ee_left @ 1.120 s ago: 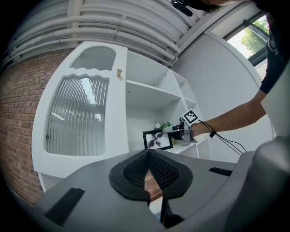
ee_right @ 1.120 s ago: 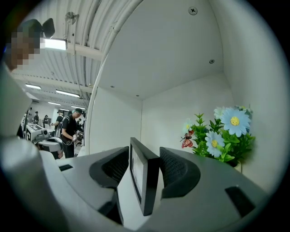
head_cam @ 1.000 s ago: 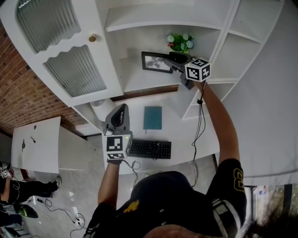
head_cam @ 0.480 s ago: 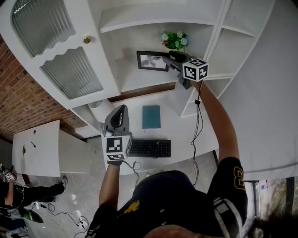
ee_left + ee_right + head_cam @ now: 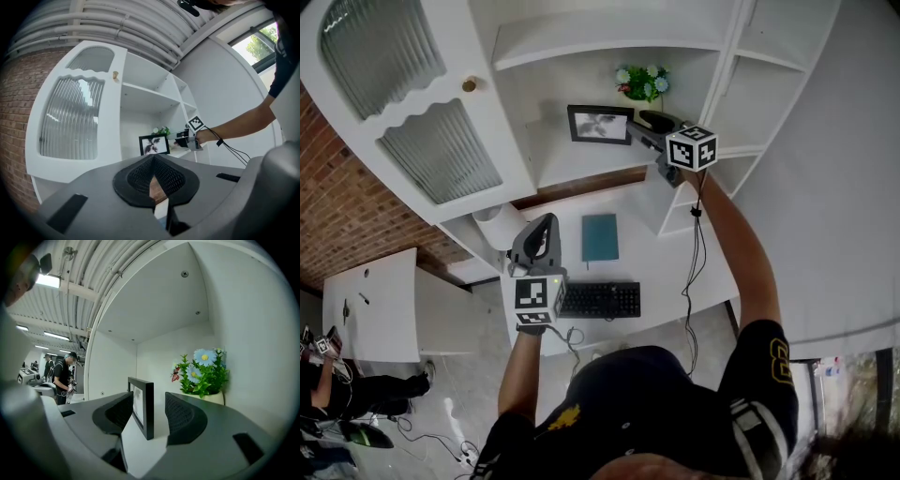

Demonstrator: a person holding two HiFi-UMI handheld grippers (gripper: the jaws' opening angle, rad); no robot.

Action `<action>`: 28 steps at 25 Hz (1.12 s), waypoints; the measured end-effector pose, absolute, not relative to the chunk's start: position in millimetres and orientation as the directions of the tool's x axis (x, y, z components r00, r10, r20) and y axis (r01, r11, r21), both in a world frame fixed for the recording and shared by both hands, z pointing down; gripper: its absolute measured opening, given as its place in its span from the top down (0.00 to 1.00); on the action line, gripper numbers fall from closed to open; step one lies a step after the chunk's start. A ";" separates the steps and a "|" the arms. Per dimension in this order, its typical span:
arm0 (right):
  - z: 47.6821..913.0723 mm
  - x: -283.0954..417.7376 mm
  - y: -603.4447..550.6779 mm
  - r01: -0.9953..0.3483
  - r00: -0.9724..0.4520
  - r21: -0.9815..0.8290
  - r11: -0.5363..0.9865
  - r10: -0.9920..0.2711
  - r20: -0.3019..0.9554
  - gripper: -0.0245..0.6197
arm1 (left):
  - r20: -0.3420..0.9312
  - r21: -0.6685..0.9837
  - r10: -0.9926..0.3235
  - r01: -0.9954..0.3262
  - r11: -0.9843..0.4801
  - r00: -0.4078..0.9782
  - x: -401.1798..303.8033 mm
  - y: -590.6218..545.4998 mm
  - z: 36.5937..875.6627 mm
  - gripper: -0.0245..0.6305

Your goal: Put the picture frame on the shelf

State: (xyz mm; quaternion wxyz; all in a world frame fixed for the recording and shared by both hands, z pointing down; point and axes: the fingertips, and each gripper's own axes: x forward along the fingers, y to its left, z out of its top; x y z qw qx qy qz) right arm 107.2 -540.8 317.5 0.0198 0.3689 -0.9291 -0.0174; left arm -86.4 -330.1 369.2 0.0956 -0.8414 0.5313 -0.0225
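the right gripper (image 5: 149, 414) has its jaws spread apart with the picture frame (image 5: 148, 404) standing between them, edge-on to the camera; a clear gap shows on the right pad's side and a thinner one on the left, so it appears to bracket the frame rather than pinch it. the frame stands upright on the white shelf (image 5: 567, 167), in the middle compartment of the cabinet, its bottom edge down on the board. just to its right and a little further in sits a pot of blue flowers (image 5: 205, 373). the frame looks light and stiff, a thin black border around what is probably a glass or plastic front, so it is likely fragile and easy to tip. the safest hold seems to be across the border at a side edge, not on the pane. lower and nearer, the left gripper (image 5: 154, 176) is held over the desk with its pads closed together on nothing, pointing up at the shelf. a teal book (image 5: 602, 237) and a keyboard (image 5: 600, 300) lie on the desk below.
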 end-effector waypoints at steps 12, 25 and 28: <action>316.8 104.9 -472.3 -0.668 -0.729 0.223 0.710 -0.685 -0.002 0.69 | -0.051 -0.165 -0.889 -0.881 -0.443 0.456 -75.7 -327.0 375.9 0.94; 334.5 120.8 -375.4 -0.750 -0.659 0.179 0.637 -0.742 -0.122 0.91 | -0.029 -0.094 -0.888 -0.886 -0.454 0.458 -80.6 -324.5 396.6 0.93; 344.0 125.0 -363.4 -0.770 -0.636 0.166 0.616 -0.760 -0.131 0.93 | -0.017 -0.092 -0.890 -0.887 -0.453 0.457 -83.9 -325.0 403.0 0.94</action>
